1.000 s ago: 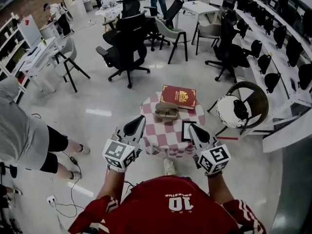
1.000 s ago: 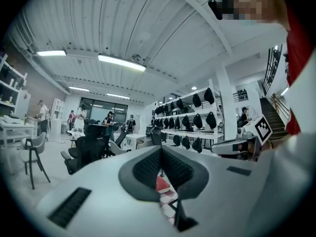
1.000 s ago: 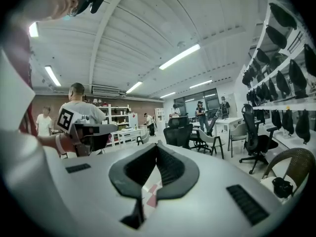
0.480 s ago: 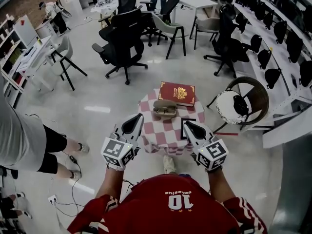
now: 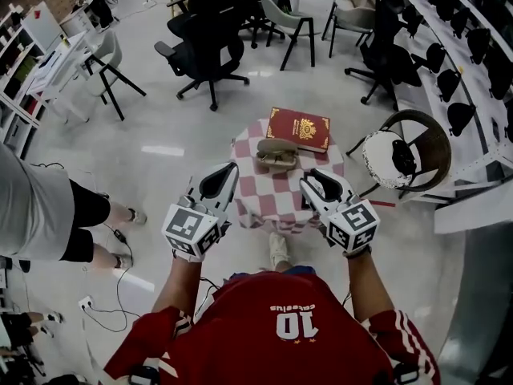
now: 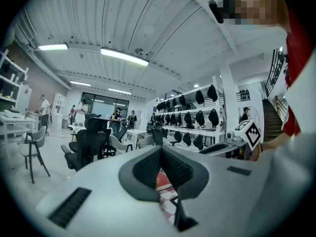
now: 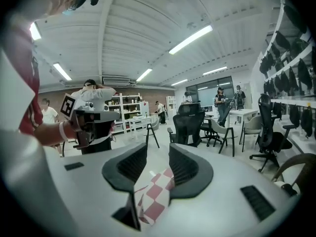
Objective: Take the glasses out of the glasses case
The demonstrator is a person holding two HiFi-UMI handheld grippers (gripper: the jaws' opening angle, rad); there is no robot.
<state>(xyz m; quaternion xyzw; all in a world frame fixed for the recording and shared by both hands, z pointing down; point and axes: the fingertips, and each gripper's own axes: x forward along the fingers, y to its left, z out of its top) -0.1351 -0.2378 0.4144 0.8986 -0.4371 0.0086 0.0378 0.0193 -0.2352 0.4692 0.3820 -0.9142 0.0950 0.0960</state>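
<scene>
A tan glasses case [image 5: 277,155] lies on a small round table with a red-and-white checked cloth [image 5: 276,203]. I cannot make out the glasses. My left gripper [image 5: 228,173] hovers over the table's near left edge, its pads meeting at the tips [image 6: 160,152], nothing in it. My right gripper [image 5: 311,183] hangs over the near right edge, short of the case. Its jaws are opening [image 7: 158,154] and only the checked cloth [image 7: 155,191] shows through the gap. Each gripper view shows the other gripper at its side.
A red book [image 5: 298,128] lies behind the case on the table. A round wicker chair with a white cushion [image 5: 383,160] stands right of the table. Black office chairs [image 5: 204,50] stand beyond. A person's legs [image 5: 72,223] and floor cables [image 5: 112,295] are at left.
My right gripper's jaws have parted and it has dipped slightly toward the table. The left gripper has hardly moved. The head view has tilted, so the table sits higher in the picture.
</scene>
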